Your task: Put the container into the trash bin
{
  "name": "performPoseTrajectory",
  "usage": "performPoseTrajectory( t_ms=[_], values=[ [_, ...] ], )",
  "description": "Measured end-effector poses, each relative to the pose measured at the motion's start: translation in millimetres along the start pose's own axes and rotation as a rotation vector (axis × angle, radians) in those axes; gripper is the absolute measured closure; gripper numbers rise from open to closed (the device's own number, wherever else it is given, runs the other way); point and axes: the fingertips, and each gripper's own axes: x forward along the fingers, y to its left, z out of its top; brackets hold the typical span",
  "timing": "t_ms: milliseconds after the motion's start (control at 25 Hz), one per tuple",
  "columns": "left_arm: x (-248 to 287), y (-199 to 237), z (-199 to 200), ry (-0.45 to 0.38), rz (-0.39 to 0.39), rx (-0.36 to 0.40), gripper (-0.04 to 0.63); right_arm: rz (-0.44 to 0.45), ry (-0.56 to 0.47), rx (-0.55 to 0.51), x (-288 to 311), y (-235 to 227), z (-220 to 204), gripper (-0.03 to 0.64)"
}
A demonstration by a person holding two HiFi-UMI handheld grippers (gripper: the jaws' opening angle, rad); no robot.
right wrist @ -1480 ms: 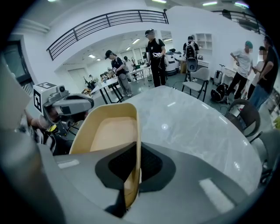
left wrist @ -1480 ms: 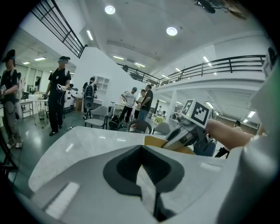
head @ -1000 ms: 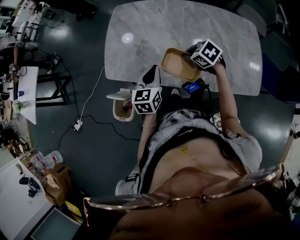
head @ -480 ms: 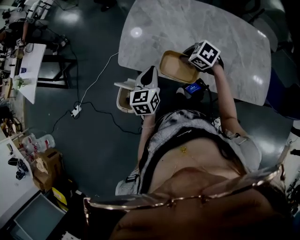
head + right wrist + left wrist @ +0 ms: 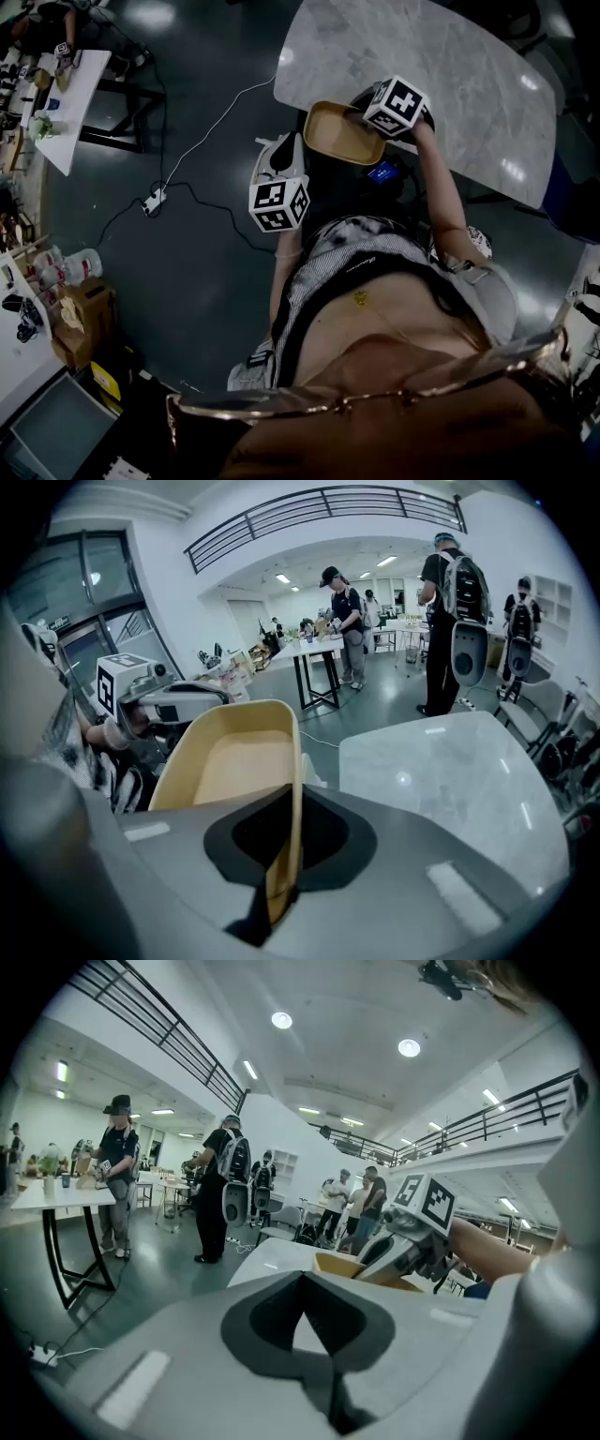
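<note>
The tan, shallow container [image 5: 339,133] hangs tilted past the near edge of the marble table [image 5: 450,66]. My right gripper [image 5: 373,128] is shut on its right rim. In the right gripper view the rim [image 5: 292,789] runs between the jaws of the right gripper [image 5: 279,860], and the marble table [image 5: 450,780] lies to the right. My left gripper [image 5: 281,164] is lower left of the container, shut and holding nothing. In the left gripper view, beyond the left gripper [image 5: 314,1344], I see the container [image 5: 352,1267] and the right gripper [image 5: 403,1241]. The left gripper hides the trash bin.
A power strip [image 5: 150,200] and its cable lie on the dark floor at left. A white table [image 5: 80,103] stands at upper left, cardboard boxes [image 5: 84,319] at lower left. Several people stand in the hall [image 5: 220,1194] [image 5: 450,602].
Both grippers have swung left, and the container has come off the table's edge with the right one. The bin seen beside the left gripper earlier is now behind it.
</note>
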Motion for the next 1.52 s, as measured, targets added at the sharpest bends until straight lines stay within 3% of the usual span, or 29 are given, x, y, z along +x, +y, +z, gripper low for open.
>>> performPoseTrajectory(
  t_ms=[280,680,1200,1520],
  values=[
    [-68.4,55.1,-8.0,-0.015,0.063,-0.029,0.595,0.042,0.021,-0.048,44.9,62.1,40.1,0.589],
    [-128.4,122.8,-27.2,-0.044,0.177,-0.075,0.595,0.087,0.025,-0.111,99.6,107.9,77.0,0.589],
    [-170.8,156.0,-44.0,-0.067,0.253,-0.136,0.595,0.133,0.064,-0.214,164.2,141.8,107.8,0.588],
    [-175.5,159.3,-54.2,-0.061,0.276,-0.157,0.595,0.120,0.126,-0.258,227.2,131.5,85.6,0.588]
  ],
)
